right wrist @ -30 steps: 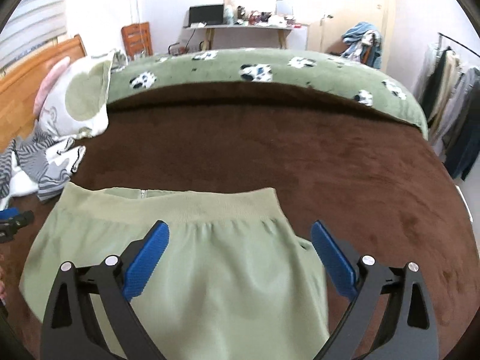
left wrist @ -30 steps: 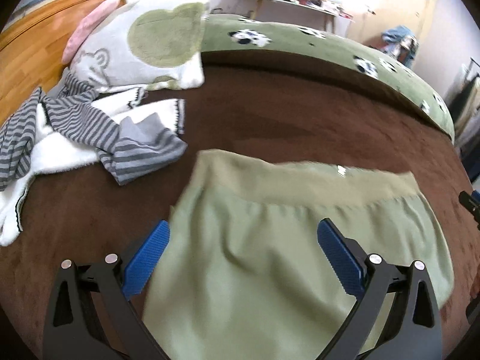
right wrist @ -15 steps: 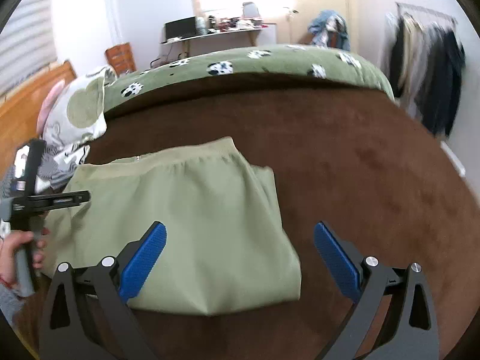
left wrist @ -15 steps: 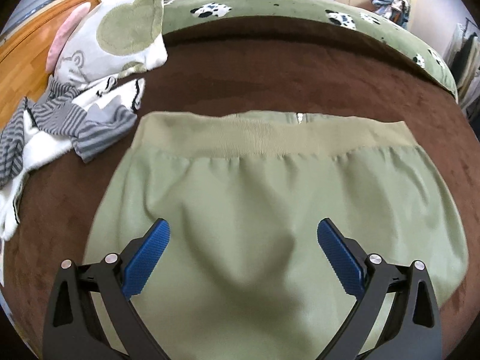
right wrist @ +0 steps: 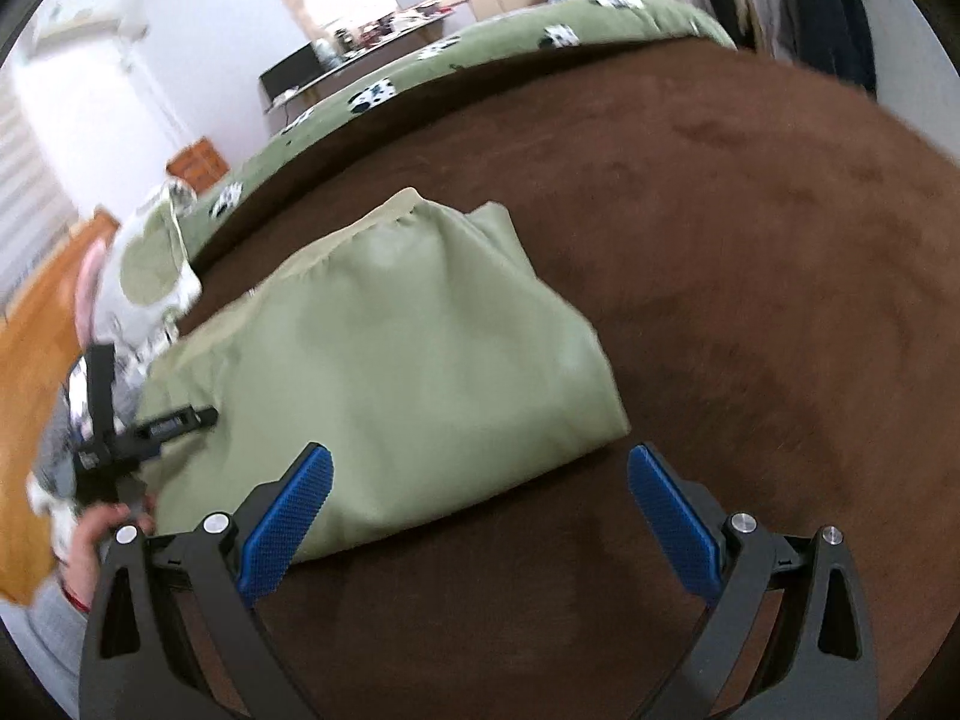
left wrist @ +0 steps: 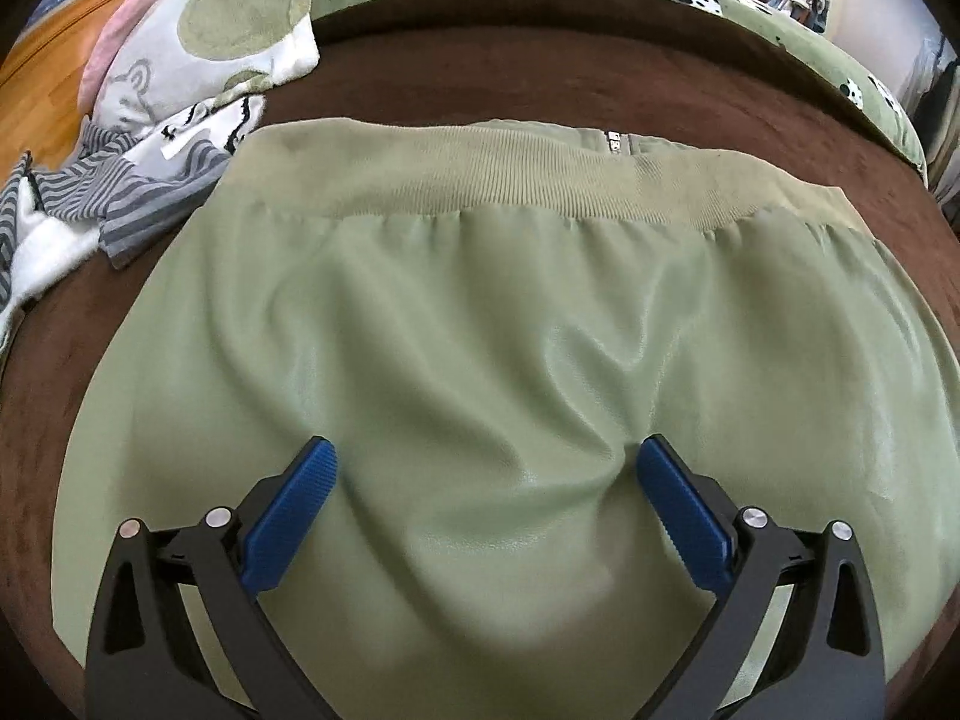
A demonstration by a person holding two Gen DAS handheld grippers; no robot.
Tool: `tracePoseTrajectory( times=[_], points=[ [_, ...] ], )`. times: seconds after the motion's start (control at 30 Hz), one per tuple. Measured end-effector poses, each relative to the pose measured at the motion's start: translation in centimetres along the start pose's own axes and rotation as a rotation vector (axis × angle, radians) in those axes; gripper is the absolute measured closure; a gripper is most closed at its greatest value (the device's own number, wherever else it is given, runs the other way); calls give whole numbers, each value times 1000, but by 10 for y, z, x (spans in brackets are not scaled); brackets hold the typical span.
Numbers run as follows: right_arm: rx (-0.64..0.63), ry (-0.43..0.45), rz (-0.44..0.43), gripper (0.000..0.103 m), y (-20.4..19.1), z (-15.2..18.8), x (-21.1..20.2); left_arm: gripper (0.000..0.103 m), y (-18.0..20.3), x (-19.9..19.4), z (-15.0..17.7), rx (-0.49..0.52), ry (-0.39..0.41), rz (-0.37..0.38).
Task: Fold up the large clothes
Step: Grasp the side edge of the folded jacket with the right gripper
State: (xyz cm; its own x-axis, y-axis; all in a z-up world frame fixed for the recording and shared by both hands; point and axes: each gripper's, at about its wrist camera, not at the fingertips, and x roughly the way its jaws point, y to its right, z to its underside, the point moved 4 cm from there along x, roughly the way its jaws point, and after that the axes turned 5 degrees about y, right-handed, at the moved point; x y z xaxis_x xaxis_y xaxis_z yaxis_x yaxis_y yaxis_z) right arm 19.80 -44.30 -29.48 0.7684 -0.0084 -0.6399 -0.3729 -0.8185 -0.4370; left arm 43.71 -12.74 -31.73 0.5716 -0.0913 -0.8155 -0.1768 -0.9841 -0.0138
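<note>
Folded sage-green garment with ribbed waistband [left wrist: 480, 312] flat on brown plush bedspread [right wrist: 750, 240]. Left gripper [left wrist: 483, 468] over it, jaws spread; right gripper [right wrist: 477, 474] beside its corner, jaws spread, empty.

No legible text (the zipper tag [left wrist: 612, 141] is too blurred).

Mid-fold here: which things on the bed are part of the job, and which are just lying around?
Part of the job:
green garment, lying folded on the brown blanket
left hand-held gripper, open over it
right hand-held gripper, open at its near corner

Just lying about:
striped grey clothes
bear-print pillow
clothes rack
desk
</note>
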Motion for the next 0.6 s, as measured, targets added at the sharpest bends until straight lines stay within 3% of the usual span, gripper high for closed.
tracePoseTrajectory(
  times=[0.23,0.6],
  points=[
    [218,-6,-101,6,12,10,17,5,0,3,1,2,22,-2],
    [322,28,-117,7,11,-18,50,5,1,2,3,12,32,-8]
  ],
)
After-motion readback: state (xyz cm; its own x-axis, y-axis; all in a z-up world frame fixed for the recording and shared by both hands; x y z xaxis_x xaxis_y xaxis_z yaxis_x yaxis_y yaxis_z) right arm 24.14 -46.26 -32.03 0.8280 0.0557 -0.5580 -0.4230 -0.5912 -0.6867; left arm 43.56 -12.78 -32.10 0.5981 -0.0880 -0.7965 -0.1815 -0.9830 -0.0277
